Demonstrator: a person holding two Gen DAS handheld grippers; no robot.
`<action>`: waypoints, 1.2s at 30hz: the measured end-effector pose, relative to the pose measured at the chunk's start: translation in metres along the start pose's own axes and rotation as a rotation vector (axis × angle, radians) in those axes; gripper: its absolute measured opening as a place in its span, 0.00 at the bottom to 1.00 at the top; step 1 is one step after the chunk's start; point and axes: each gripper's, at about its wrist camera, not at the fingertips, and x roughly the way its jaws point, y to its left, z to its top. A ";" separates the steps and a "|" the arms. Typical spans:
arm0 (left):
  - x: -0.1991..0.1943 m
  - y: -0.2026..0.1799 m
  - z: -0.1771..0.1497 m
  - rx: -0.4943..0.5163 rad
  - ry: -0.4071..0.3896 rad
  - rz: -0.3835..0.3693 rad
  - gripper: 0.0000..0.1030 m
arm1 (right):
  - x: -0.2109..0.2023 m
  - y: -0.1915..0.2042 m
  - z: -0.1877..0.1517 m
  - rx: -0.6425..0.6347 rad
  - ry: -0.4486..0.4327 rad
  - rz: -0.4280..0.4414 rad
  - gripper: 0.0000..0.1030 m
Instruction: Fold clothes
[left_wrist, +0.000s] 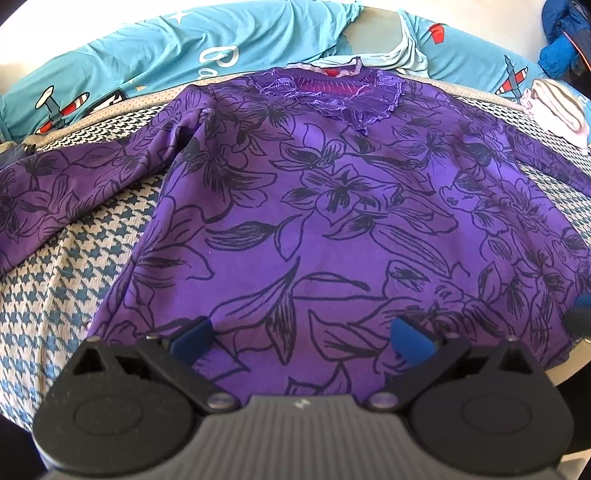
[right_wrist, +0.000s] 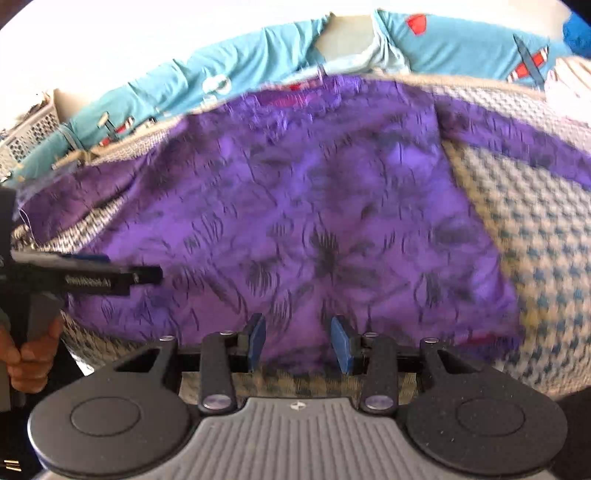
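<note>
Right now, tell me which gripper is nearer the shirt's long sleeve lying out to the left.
Left. The left gripper hovers open over the purple shirt hem nearer the sleeve; the right gripper, also open, sits at the hem further toward the other side.

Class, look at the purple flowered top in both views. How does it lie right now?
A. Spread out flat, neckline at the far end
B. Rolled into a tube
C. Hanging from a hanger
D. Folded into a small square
A: the purple flowered top lies spread open on the houndstooth cover, its lace neckline at the far end and one sleeve stretched out to the side.
</note>
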 end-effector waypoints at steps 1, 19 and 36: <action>0.001 0.000 0.002 -0.002 0.000 0.002 1.00 | -0.001 -0.001 0.003 -0.016 -0.014 -0.003 0.38; 0.044 0.027 0.062 -0.014 -0.045 0.028 1.00 | 0.042 -0.080 0.089 0.054 -0.102 -0.044 0.38; 0.100 0.034 0.130 -0.053 -0.100 -0.109 1.00 | 0.086 -0.159 0.136 0.345 -0.138 -0.086 0.38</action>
